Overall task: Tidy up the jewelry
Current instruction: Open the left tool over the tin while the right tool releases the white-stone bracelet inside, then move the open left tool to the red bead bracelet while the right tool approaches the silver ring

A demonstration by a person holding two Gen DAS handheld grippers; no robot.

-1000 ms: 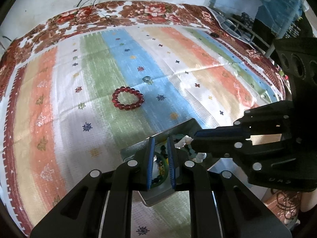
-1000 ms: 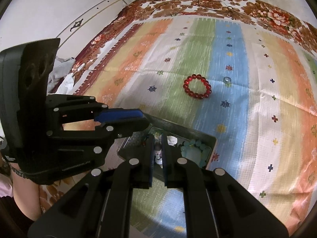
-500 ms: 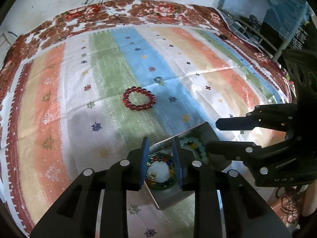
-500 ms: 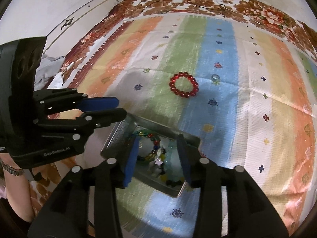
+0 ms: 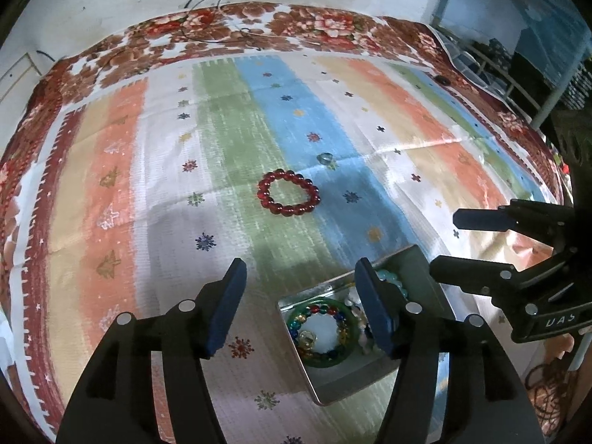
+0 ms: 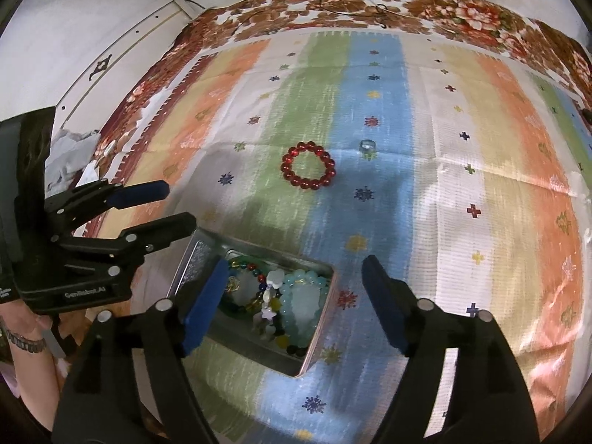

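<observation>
A metal tin (image 5: 421,259) (image 6: 199,255) holds several bead bracelets, among them a multicoloured one (image 5: 320,323) and a pale turquoise one (image 6: 303,296). A red bead bracelet (image 5: 288,193) (image 6: 309,169) lies on the striped cloth beyond the tin, with a small clear ring (image 5: 325,157) (image 6: 367,144) just past it. My left gripper (image 5: 301,305) is open and empty above the tin's left edge. My right gripper (image 6: 298,298) is open and empty above the tin.
The striped cloth (image 5: 111,203) covers a floral bedspread (image 6: 462,7). A white wall with cables lies beyond. A metal rack (image 5: 518,85) stands at the right. Crumpled paper (image 6: 70,155) lies off the cloth's left edge.
Both grippers have opened wide and pulled back up from the tin. The bracelets they held now lie in the tin.
</observation>
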